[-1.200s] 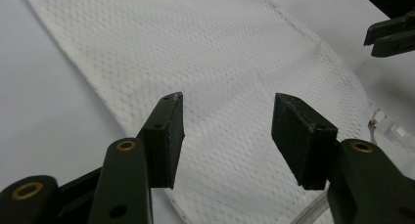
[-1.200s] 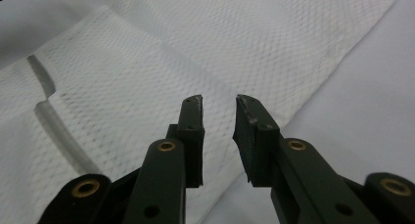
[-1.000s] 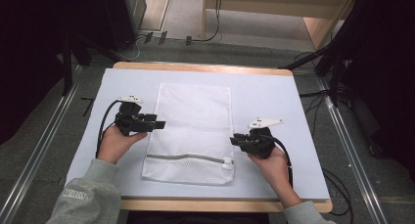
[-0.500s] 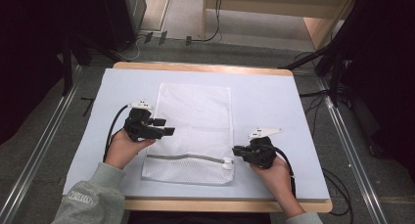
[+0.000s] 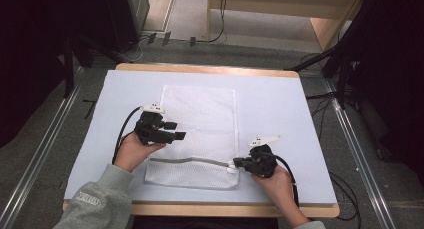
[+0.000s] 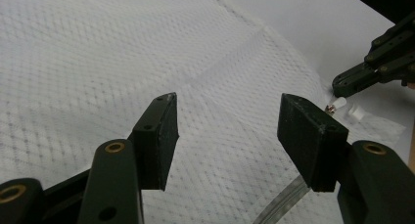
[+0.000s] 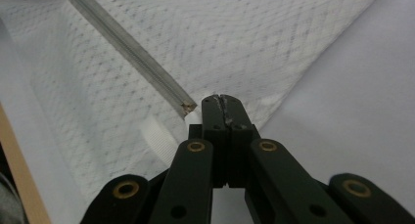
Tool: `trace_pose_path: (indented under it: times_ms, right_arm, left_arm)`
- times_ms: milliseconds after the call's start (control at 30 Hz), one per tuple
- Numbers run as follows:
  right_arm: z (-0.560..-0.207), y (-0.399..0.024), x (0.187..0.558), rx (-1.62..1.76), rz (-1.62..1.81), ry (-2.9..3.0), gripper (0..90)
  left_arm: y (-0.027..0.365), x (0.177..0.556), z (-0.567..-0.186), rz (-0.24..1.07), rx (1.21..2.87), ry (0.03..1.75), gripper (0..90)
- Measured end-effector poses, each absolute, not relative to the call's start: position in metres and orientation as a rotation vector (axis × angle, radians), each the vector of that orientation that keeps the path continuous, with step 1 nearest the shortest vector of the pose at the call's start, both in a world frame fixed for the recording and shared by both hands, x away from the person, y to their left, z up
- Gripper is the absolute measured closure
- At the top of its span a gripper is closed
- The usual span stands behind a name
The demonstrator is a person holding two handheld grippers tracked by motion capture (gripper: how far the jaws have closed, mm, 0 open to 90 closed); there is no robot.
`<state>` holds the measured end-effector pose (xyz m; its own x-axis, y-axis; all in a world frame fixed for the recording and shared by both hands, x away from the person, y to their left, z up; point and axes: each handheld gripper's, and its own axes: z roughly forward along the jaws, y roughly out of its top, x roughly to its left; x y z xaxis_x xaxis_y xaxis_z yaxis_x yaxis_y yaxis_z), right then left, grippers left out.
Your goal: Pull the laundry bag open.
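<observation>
The high view looks forward and down from above the person's side of the desk (image 5: pixel 280 96), taking in its whole top and the floor beyond. The left gripper view sits close over a white mesh laundry bag (image 6: pixel 98 53), looking along open black jaws. The right gripper view looks along closed jaws, very near the bag's zipper (image 7: pixel 127 50) end. All three views share the bag (image 5: pixel 200 114).

Left gripper (image 5: pixel 175 131): shifted from the mesh laundry bag's (image 5: pixel 200 114) left edge inward over its mesh. Right gripper (image 5: pixel 237 162): jaws just closing, now shut at the zipper's (image 5: pixel 190 161) right end, nearer the bag's bottom corner.
</observation>
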<state>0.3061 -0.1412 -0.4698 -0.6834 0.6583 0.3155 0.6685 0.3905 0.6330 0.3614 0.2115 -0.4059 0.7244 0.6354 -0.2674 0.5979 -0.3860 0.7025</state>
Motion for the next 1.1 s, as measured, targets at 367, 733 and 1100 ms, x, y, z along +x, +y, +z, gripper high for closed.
trace_pose_path:
  times_ms: [367, 733, 1100]
  right_arm:
    - [-0.467, -0.128, 0.297, -1.192, -1.242, -2.603, 90.0]
    - [-0.464, -0.140, 0.299, -1.204, -1.228, -2.697, 90.0]
    - [-0.471, -0.131, 0.301, -1.119, -1.206, -2.773, 90.0]
  left_arm:
    - [0.197, 0.355, -0.403, 0.032, 2.104, 0.887, 42.0]
    - [0.159, 0.340, -0.405, -0.054, 2.138, 0.803, 44.0]
    - [0.128, 0.334, -0.422, -0.098, 2.177, 0.763, 50.6]
